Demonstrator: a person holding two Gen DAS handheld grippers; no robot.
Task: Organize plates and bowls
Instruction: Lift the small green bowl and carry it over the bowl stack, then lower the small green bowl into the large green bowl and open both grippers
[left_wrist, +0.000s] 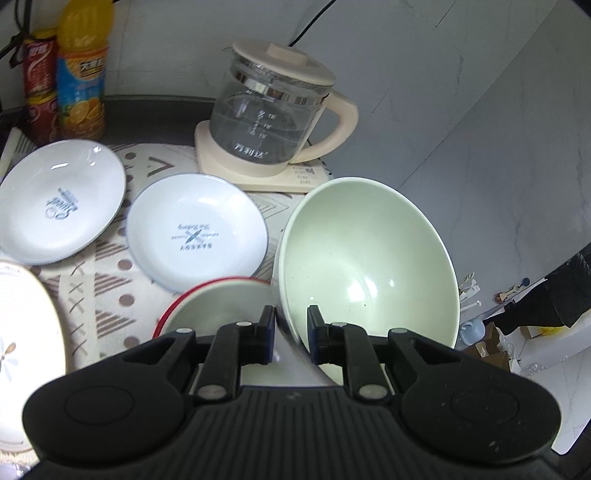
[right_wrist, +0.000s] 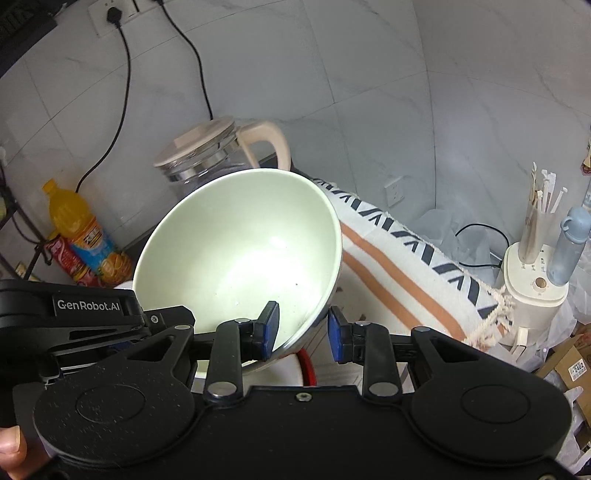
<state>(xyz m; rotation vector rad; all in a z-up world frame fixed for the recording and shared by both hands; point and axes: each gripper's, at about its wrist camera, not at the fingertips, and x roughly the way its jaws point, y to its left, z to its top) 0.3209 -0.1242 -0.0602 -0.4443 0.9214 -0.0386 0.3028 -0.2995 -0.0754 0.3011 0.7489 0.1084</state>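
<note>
Pale green bowl (left_wrist: 364, 258) tilted, rim wall pinched between left gripper (left_wrist: 291, 334) fingers; right gripper (right_wrist: 303, 330) likewise clamps rim; glazed, slippery, breakable; grip rim deep.

"GenRobot.AI" is printed in white on the black body of the left gripper (right_wrist: 88, 306), seen left of the right gripper's fingers. "2402" is read on a white label on a cardboard box (right_wrist: 570, 363), far right of those fingers. "Sweet" is written in blue script on the white plate (left_wrist: 61, 203) beyond and left of the left gripper's fingers. Other prints are too small to be read.
</note>
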